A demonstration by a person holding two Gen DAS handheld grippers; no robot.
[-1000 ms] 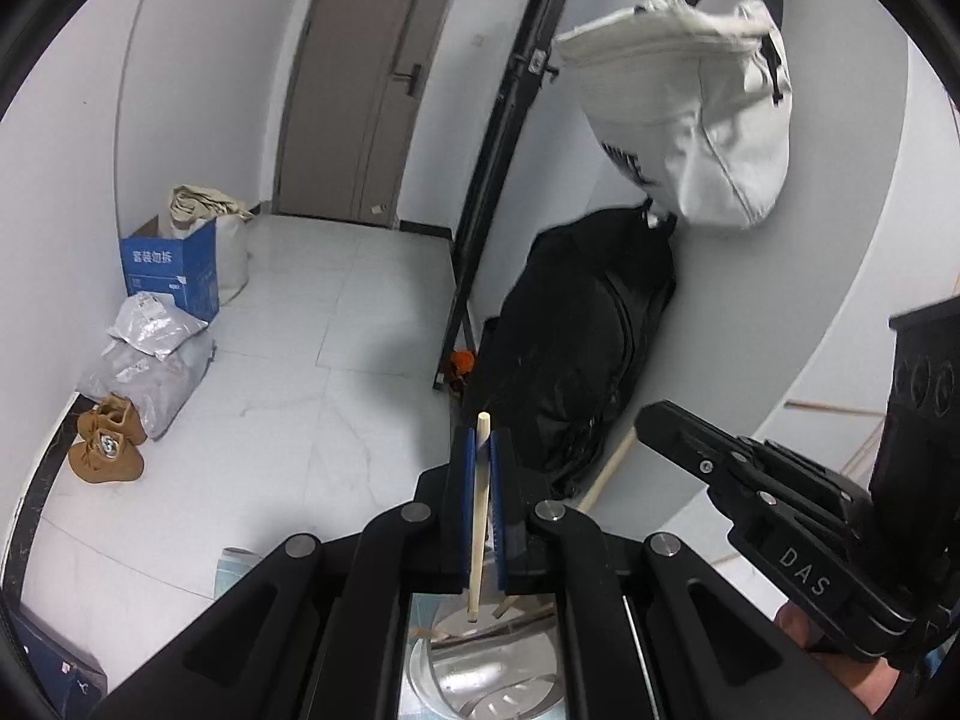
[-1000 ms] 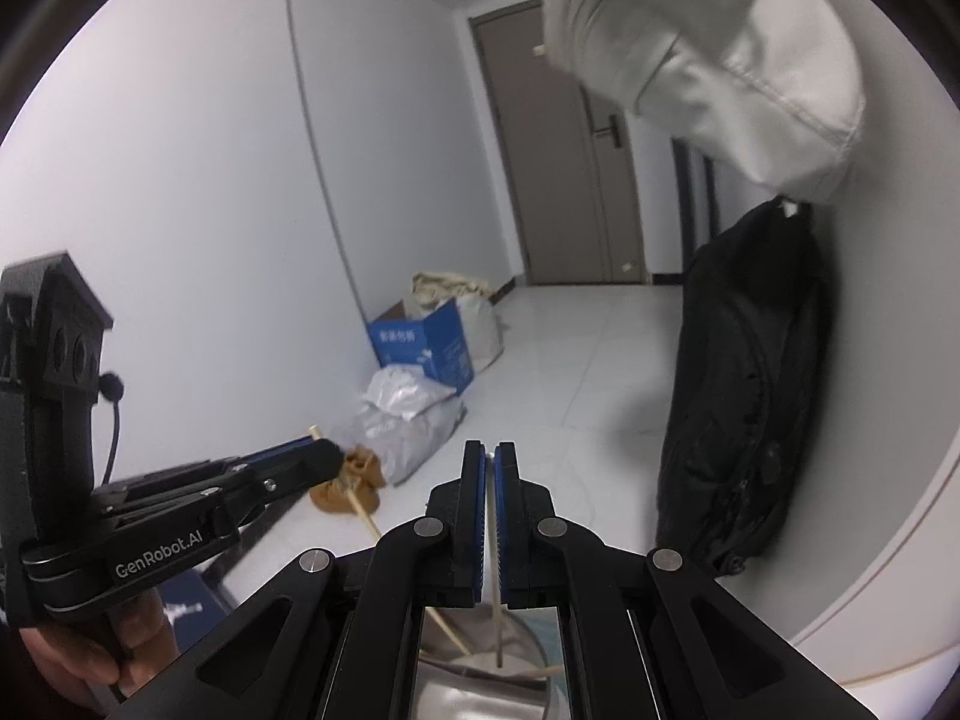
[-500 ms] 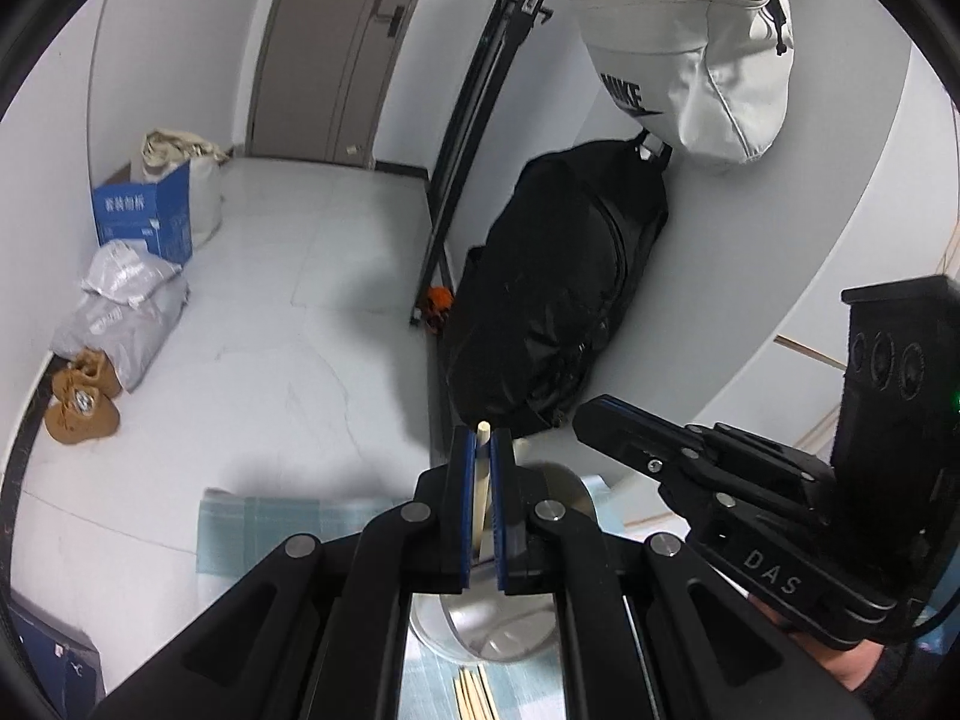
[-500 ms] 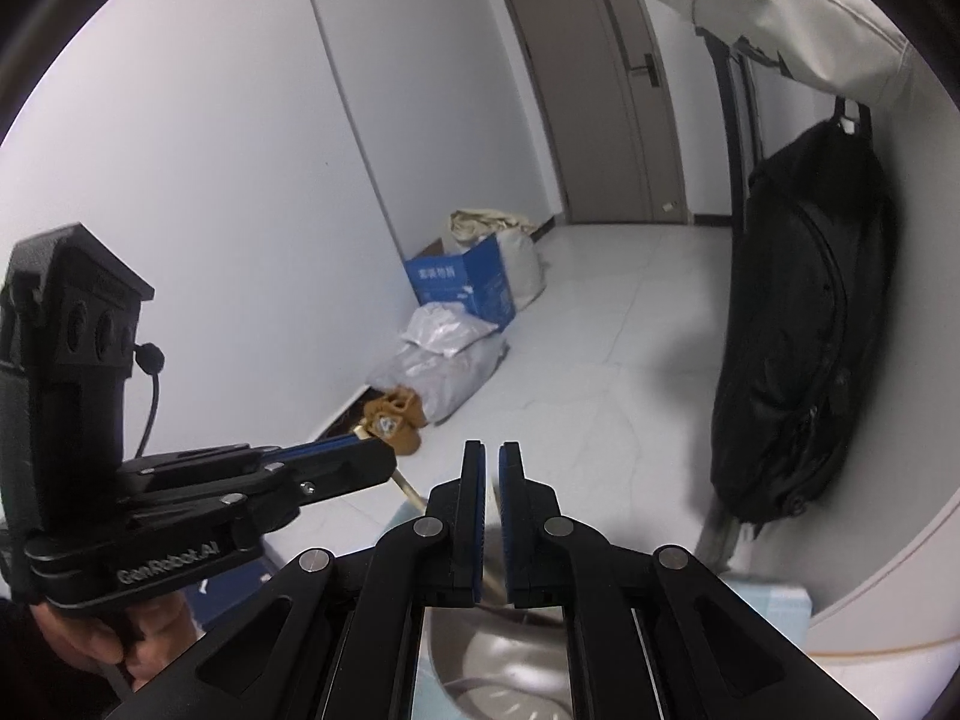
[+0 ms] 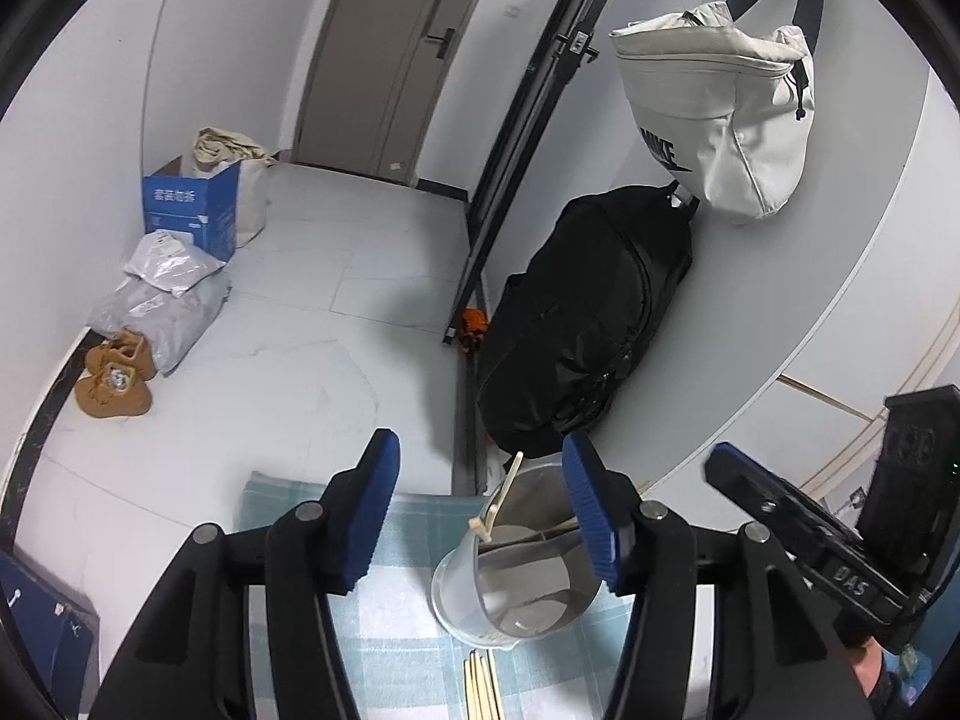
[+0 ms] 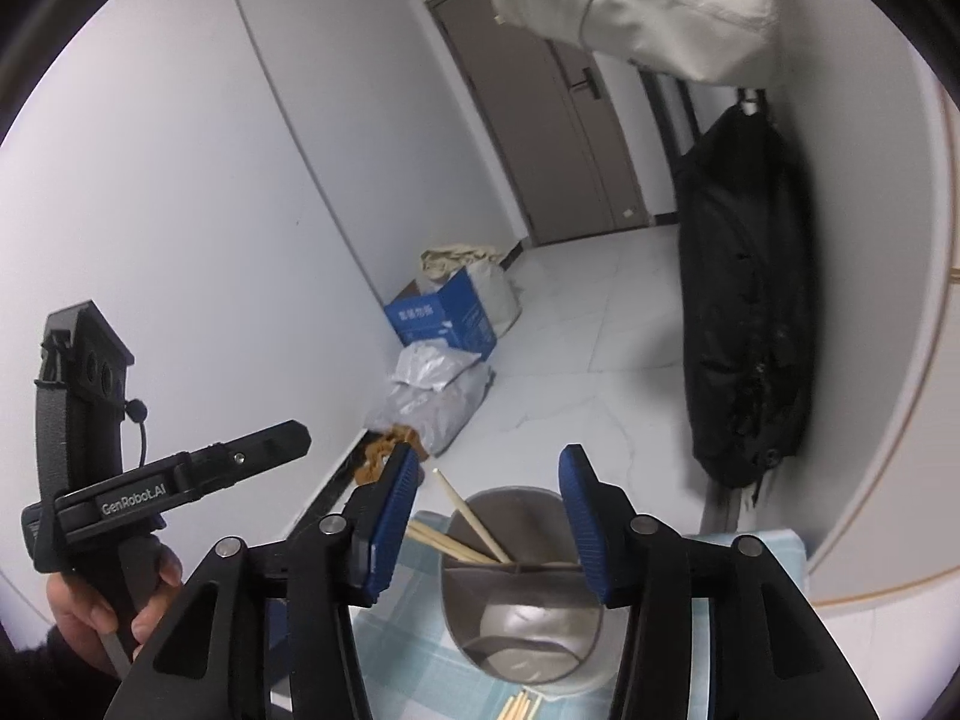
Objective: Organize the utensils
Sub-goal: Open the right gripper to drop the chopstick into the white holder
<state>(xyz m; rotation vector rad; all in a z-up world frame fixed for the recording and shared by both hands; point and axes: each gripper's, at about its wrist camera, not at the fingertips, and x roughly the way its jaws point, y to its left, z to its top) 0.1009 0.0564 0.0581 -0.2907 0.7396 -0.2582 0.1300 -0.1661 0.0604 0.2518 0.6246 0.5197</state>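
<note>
Both the left gripper (image 5: 480, 516) and right gripper (image 6: 486, 516) hung wide apart, empty, over the metal holder (image 6: 528, 624). Chopsticks (image 6: 474, 525) leaned inside it; more chopsticks (image 5: 483, 684) lay on the cloth (light, stiff, slippery: best pinched mid-shaft).

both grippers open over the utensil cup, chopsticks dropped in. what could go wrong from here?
1. The chopsticks lean far over the rim of the metal holder; a brush from the right gripper might flick them out or tip it.
2. The holder stands near the far edge of the checked cloth; a nudge could push it off.
3. Loose chopsticks remain beside its base, tight for the left gripper.
</note>
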